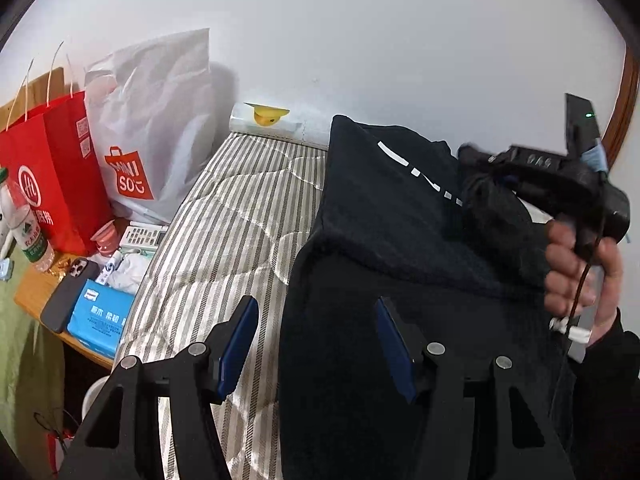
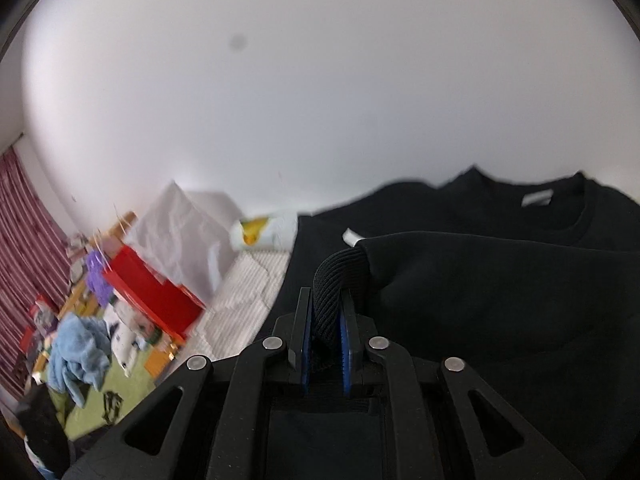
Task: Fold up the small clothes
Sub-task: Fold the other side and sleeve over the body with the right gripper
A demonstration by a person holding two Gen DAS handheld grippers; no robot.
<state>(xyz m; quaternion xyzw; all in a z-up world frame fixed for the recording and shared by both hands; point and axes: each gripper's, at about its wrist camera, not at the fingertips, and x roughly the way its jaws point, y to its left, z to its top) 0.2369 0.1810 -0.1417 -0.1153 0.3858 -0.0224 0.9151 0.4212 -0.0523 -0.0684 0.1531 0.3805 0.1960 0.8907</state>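
Note:
A black sweatshirt (image 1: 400, 220) lies on a striped mattress (image 1: 224, 220); its neckline and white label (image 2: 538, 198) point toward the wall. My left gripper (image 1: 316, 304) is open just above the garment's left edge, one finger over the mattress and the other over the black cloth, with nothing gripped. My right gripper (image 2: 326, 292) is shut on the ribbed sleeve cuff (image 2: 332, 280), which stands up between the blue pads over the sweatshirt's body (image 2: 500, 300). In the left wrist view the right gripper (image 1: 480, 160) comes in from the right, held by a hand (image 1: 576, 268), with the sleeve bunched under it.
A white wall runs close behind the bed. Left of the mattress stand a red paper bag (image 1: 52, 184) and a white shopping bag (image 1: 152, 128). A wooden bedside table (image 1: 36, 292) carries a phone (image 1: 68, 296), a blue tissue pack (image 1: 100, 316), a remote and a water bottle.

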